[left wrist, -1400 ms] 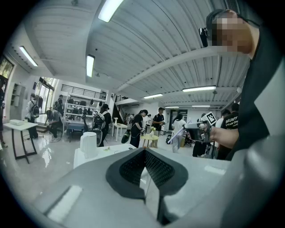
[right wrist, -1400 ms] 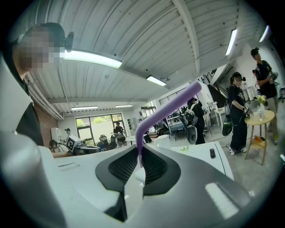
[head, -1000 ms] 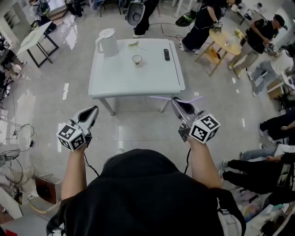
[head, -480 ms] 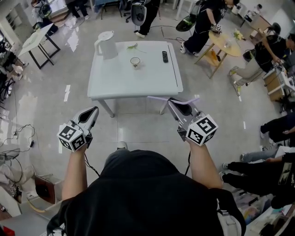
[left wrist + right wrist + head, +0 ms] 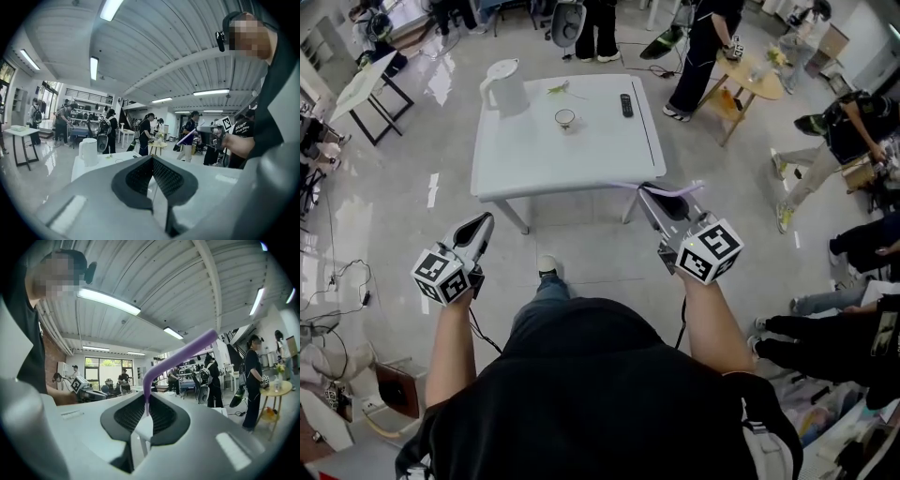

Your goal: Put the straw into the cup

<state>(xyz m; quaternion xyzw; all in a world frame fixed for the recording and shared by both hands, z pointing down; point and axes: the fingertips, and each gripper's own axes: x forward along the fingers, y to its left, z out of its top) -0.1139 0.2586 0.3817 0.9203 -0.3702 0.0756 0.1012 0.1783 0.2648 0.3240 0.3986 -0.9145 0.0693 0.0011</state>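
The right gripper (image 5: 146,414) is clamped on the purple straw (image 5: 187,351), a thin, bent plastic tube. It is likely very light, smooth and easily crushed (a gentle pinch near mid-length suits it). The left gripper (image 5: 152,161) is closed on nothing. The small round cup (image 5: 565,118) sits on the smooth white table (image 5: 581,164), well apart from the straw.

White jug (image 5: 504,86) and black remote (image 5: 625,105) on white table (image 5: 581,157), round wooden side table (image 5: 761,71)
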